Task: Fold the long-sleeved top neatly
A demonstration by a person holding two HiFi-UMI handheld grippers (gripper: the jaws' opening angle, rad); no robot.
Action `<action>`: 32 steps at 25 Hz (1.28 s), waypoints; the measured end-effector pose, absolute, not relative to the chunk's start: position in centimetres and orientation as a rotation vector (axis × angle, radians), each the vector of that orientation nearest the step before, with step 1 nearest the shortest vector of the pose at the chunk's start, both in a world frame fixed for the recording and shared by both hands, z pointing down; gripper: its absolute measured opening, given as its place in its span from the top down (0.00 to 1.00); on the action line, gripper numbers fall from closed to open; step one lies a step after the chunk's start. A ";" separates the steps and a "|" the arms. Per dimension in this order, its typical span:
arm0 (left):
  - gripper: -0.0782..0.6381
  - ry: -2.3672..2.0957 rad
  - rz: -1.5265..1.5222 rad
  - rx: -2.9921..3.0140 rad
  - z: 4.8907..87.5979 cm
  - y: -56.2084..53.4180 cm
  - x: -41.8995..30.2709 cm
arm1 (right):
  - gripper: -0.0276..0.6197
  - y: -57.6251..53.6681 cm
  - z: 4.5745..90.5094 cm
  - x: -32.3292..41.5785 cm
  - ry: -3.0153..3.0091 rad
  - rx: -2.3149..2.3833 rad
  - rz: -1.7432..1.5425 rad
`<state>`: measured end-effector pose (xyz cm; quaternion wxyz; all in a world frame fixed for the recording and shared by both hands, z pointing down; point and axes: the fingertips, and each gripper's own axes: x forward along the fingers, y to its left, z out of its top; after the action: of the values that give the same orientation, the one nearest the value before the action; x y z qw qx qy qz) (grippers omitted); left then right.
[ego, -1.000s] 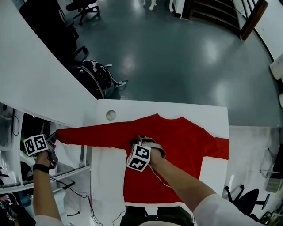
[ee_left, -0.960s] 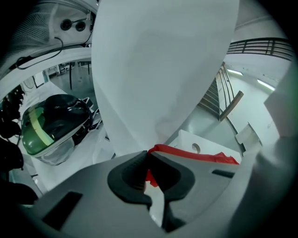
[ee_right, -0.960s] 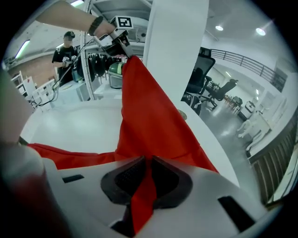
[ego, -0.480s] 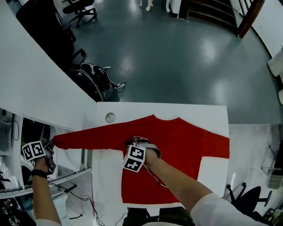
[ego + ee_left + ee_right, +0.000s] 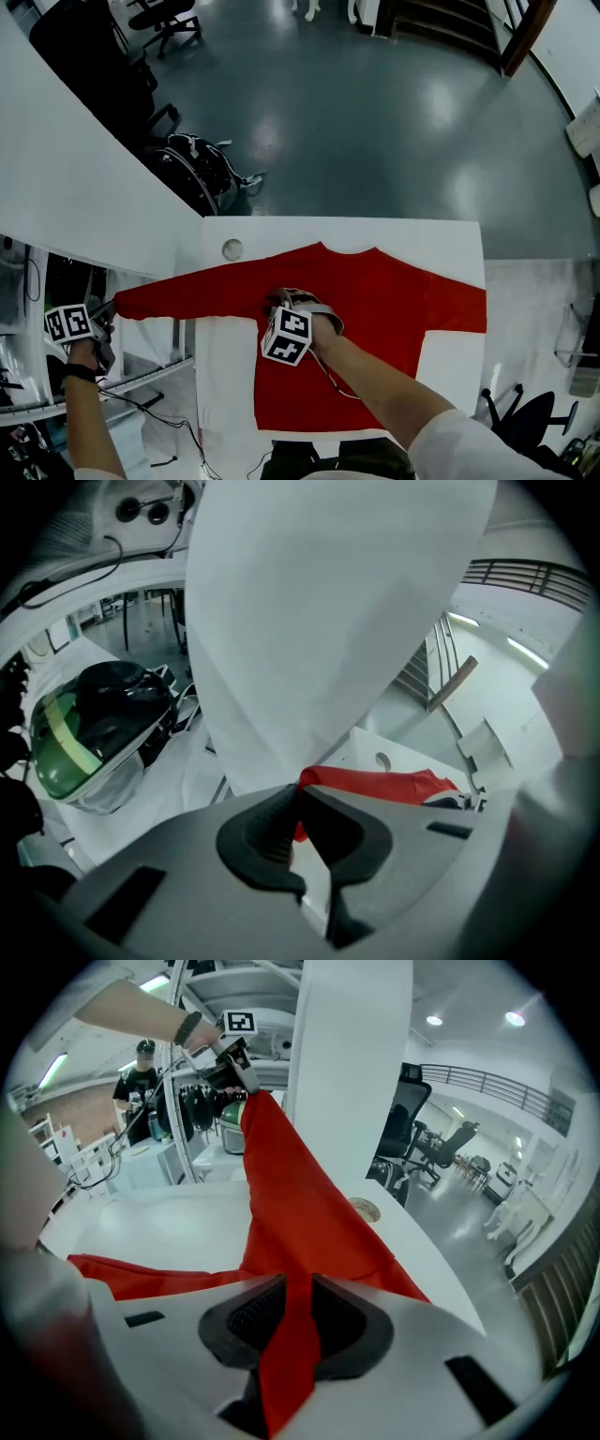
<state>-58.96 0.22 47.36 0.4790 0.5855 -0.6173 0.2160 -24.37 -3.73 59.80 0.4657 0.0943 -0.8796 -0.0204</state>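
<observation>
Clearly the sleeve (image 5: 187, 291) lies taut toward 9 o'clock from the right claw (image 5: 277, 305), whose jaws have just been opening yet pinch its fold. The left claw (image 5: 108, 307) clamps the cuff (image 5: 309, 778).

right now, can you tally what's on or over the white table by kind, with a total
red long-sleeved top: 1
grippers: 2 (left gripper shut on the sleeve end; right gripper pinching a fold of the top, its jaws just eased wider)
round disc set in the white table: 1
total: 4
</observation>
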 end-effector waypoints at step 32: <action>0.86 -0.895 0.751 1.891 33.4 -6.6 -28.7 | 0.81 -1.4 57.1 -2.4 -2.199 0.509 0.251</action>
<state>-28.72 -6.61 33.42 0.4434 0.7626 -0.3609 0.3028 -2.45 -1.43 57.13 0.4218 0.2034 -0.8779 0.1002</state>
